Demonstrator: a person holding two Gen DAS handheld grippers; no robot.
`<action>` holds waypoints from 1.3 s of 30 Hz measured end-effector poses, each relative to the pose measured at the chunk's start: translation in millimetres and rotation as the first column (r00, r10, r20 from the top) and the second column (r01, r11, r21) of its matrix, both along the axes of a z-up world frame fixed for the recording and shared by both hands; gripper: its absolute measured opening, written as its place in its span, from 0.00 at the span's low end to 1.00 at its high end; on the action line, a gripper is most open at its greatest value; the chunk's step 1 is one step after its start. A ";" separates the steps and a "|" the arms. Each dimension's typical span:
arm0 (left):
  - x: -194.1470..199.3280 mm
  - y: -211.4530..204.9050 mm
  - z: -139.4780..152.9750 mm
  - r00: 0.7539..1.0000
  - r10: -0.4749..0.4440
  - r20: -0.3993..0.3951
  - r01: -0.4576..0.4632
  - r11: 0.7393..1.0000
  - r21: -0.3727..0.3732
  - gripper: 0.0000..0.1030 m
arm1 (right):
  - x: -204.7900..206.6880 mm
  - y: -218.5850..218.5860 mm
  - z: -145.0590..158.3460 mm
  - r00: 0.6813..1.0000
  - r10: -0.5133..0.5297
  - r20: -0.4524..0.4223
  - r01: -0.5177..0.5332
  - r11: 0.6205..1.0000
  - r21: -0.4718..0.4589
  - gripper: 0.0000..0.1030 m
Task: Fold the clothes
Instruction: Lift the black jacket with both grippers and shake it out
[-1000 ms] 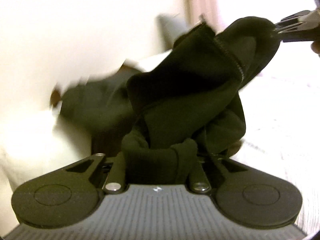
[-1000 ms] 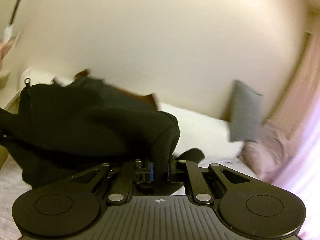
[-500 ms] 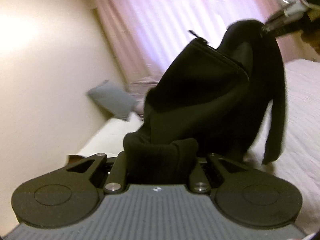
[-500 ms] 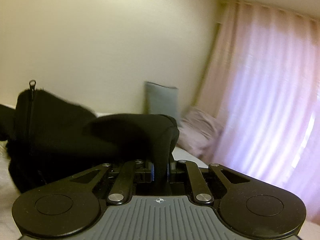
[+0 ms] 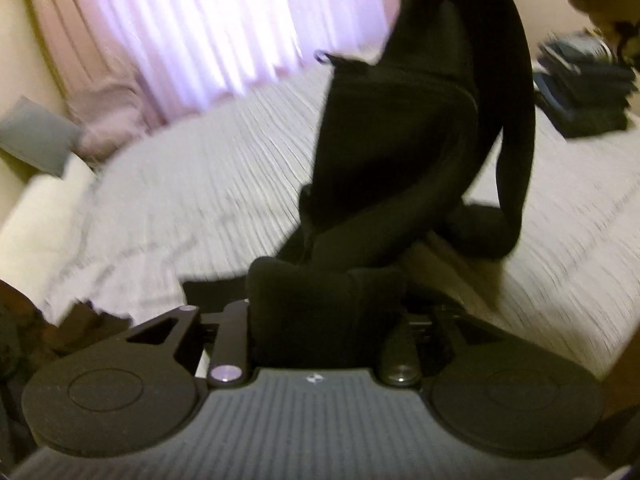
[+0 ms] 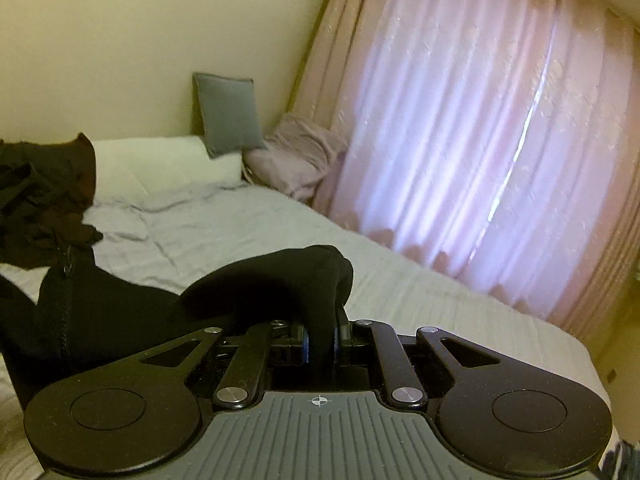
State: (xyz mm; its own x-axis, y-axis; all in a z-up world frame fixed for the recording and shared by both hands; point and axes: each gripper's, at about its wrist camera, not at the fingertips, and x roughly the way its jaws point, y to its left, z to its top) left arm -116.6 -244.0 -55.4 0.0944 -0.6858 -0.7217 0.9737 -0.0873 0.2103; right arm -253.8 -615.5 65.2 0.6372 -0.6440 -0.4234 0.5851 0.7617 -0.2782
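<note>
The left gripper (image 5: pixel 326 308) is clamped on a thick bunch of a black garment (image 5: pixel 404 140), which rises from its jaws and stretches up toward the top right of the left view, hanging above the bed (image 5: pixel 192 184). One sleeve (image 5: pixel 516 128) dangles down, its end curling onto the bedspread. The right gripper (image 6: pixel 320 344) pinches a narrow fold of the same garment (image 6: pixel 120 312) tightly between its pads; a zipper (image 6: pixel 64 300) runs down the cloth at the left. More dark clothes (image 6: pixel 44 192) lie heaped at the head of the bed (image 6: pixel 248 232), beside a white pillow (image 6: pixel 160 160). A grey cushion (image 6: pixel 228 112) leans on the wall, near pink curtains (image 6: pixel 480 140). A stack of folded clothes (image 5: pixel 584 88) sits on the bed's far corner.
</note>
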 end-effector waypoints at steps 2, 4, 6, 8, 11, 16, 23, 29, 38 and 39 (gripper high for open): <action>11.0 -3.6 -5.2 1.000 -0.015 -0.013 0.015 1.000 0.025 0.27 | 17.9 20.4 -2.4 1.000 -0.016 -0.007 0.017 1.000 0.010 0.09; 10.2 -8.8 -3.5 1.000 -0.020 -0.022 0.020 0.999 0.032 0.27 | 24.1 31.4 -1.8 1.000 -0.028 -0.012 0.028 1.000 0.013 0.09; 12.4 -2.8 -2.6 1.000 -0.017 -0.026 0.018 0.999 0.037 0.27 | 17.5 37.2 -3.6 0.999 -0.034 -0.012 0.035 0.999 0.017 0.09; 9.8 1.7 -1.4 1.000 -0.012 -0.024 0.013 0.999 0.038 0.28 | 7.8 46.1 -4.6 0.999 -0.037 -0.014 0.037 0.999 0.016 0.09; 7.1 7.7 6.1 0.999 0.001 -0.038 0.001 0.999 0.034 0.29 | 12.1 54.3 -8.1 0.999 -0.036 -0.017 0.036 0.999 0.014 0.09; 6.8 20.1 8.0 0.998 0.007 -0.058 -0.004 0.999 0.040 0.37 | 8.4 55.5 -8.4 0.999 -0.045 -0.014 0.045 0.999 0.004 0.09; 3.7 33.4 -0.1 0.997 -0.001 -0.076 0.005 0.998 0.055 0.34 | -11.6 67.3 -7.2 0.997 -0.071 -0.001 0.071 0.997 -0.009 0.09; 3.6 33.2 -3.1 0.996 -0.009 -0.092 0.014 0.998 0.054 0.24 | -36.7 86.3 -11.9 0.997 -0.071 -0.008 0.071 0.997 -0.015 0.09; -13.8 23.9 -12.5 0.990 -0.046 -0.132 0.053 0.997 0.049 0.41 | -65.3 109.8 -18.2 0.998 -0.067 -0.022 0.067 0.998 -0.005 0.09; -18.4 23.0 -13.5 0.988 -0.051 -0.143 0.058 0.997 0.043 0.50 | -68.0 111.9 -18.4 0.998 -0.063 -0.023 0.063 0.998 -0.004 0.09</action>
State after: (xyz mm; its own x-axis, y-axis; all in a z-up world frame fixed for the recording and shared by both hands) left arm -135.0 -221.0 -68.9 -0.0475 -0.6523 -0.7565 0.9870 -0.1473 0.0650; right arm -321.7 -503.6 46.8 0.5853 -0.6838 -0.4356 0.6251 0.7228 -0.2948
